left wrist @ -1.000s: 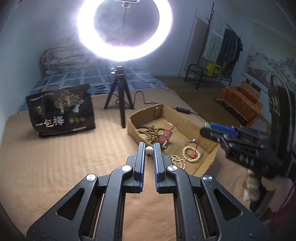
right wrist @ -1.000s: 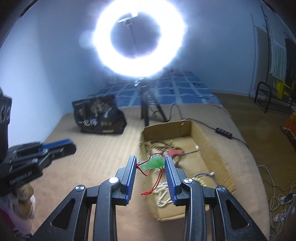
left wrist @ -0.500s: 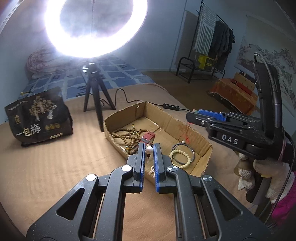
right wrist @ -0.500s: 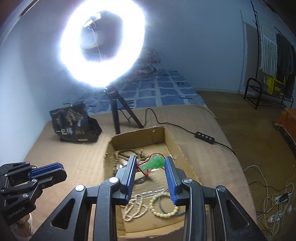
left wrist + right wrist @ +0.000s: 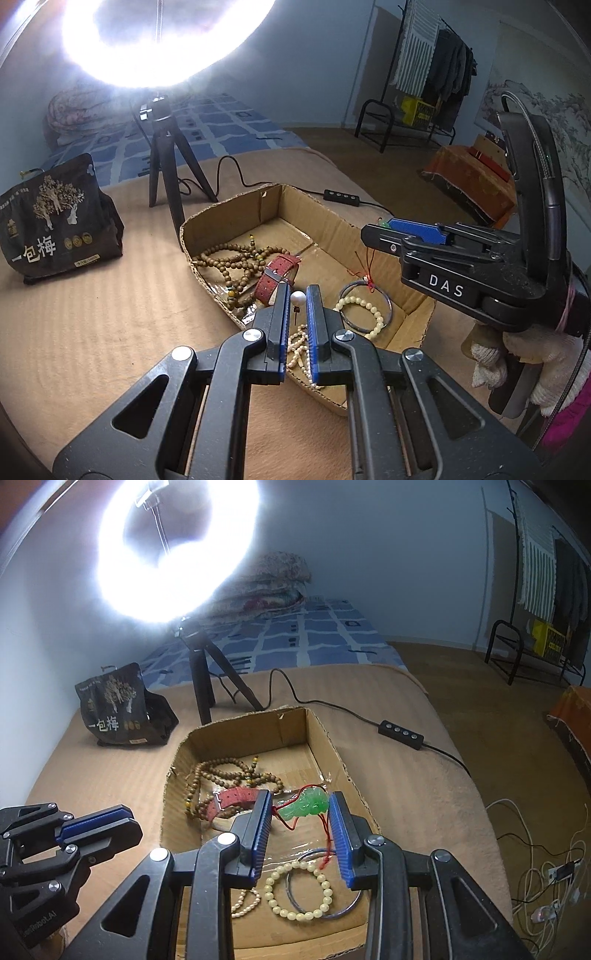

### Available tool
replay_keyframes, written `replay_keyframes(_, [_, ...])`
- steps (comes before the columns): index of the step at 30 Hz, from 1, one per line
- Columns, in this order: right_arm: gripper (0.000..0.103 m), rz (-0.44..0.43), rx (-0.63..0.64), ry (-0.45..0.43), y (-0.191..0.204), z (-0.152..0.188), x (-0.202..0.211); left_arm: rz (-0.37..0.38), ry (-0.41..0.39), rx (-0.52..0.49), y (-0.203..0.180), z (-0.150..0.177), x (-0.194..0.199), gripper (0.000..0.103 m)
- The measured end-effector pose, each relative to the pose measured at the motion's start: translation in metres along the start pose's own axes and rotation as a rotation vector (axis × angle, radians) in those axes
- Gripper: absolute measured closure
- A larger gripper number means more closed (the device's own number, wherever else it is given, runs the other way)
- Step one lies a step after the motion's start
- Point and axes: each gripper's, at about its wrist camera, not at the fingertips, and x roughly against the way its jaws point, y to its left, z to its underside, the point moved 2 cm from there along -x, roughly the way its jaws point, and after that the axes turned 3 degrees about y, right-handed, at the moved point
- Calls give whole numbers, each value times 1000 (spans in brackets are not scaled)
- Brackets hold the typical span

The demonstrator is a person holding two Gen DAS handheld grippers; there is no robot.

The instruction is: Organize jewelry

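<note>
While your left gripper (image 5: 298, 295) pinches a white pearl pin (image 5: 297, 298) between nearly closed pads over the near edge of the cardboard box (image 5: 325, 218), your right gripper (image 5: 300, 808) clamps a green pendant (image 5: 304, 805) on a red cord (image 5: 327, 843) above the box's middle. Only your left view shows the pearl, and of the pendant it catches just a green speck and the dangling cord; your right view shows the carving whole, above the cream bead bracelet (image 5: 297, 891), brown beads (image 5: 225, 771) and red strap (image 5: 232, 799) lying inside.
</note>
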Motion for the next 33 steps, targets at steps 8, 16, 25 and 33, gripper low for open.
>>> replay_keyframes(8, [70, -3, -10, -3, -2, -1, -1, 0, 4, -20, -7, 0, -2, 96])
replay_keyframes(16, [54, 2, -20, -15, -1, -3, 3, -5, 0, -24, -8, -2, -1, 57])
replay_keyframes(25, [14, 41, -42, -53, -3, -6, 10, -27, -18, -30, -6, 0, 1, 32])
replay_keyframes(33, [0, 69, -50, -73, 0, -8, 15, -48, -23, -32, -5, 1, 7, 27])
